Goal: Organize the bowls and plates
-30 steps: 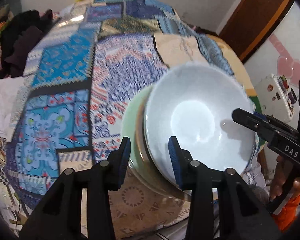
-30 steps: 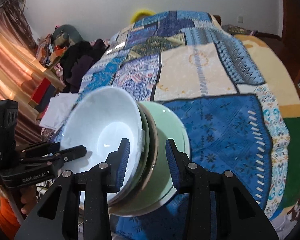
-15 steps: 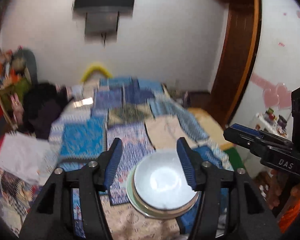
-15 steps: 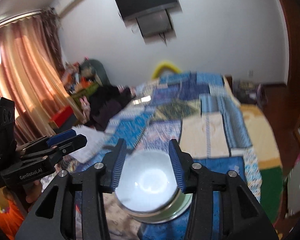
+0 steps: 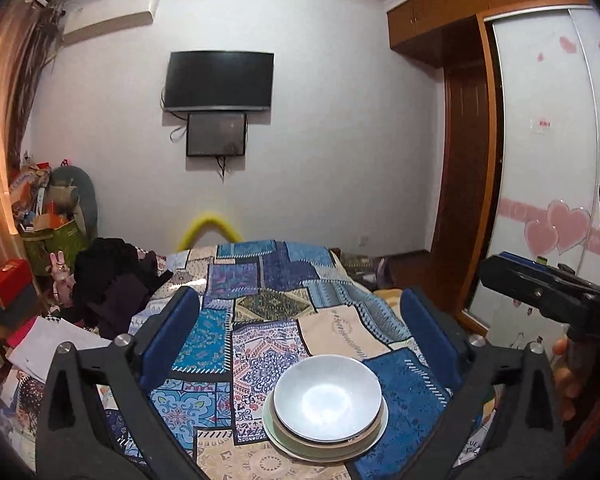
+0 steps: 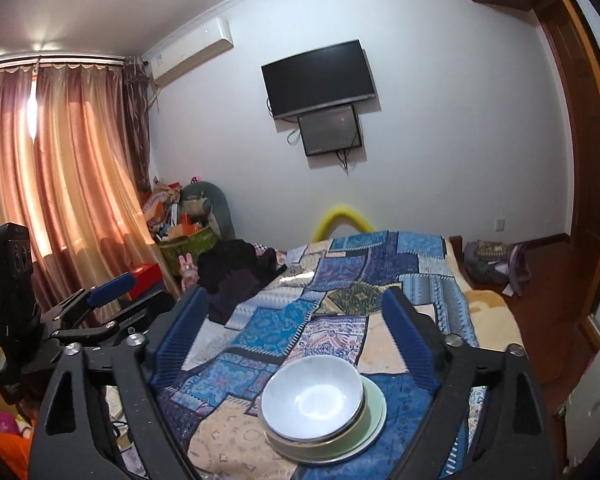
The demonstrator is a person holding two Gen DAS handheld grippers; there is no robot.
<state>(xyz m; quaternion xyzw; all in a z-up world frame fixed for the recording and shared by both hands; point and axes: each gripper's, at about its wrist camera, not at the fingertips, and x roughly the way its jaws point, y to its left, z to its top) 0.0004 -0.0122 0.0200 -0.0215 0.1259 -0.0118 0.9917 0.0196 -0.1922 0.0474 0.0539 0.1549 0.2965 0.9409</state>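
Having pulled back and spread wide, the left gripper and right gripper hold nothing; the round white ceramic bowl sits nested on the pale green plate near the patchwork bed's front edge, suggesting stacking is finished.

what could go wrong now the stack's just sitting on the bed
The white bowl sits off-centre in the stack, toward the left of the green plate, so it may slide or tip. The stack rests on a soft quilt near the bed's front edge, so a nudge to the mattress might topple it. Both grippers hang open, apart from it.
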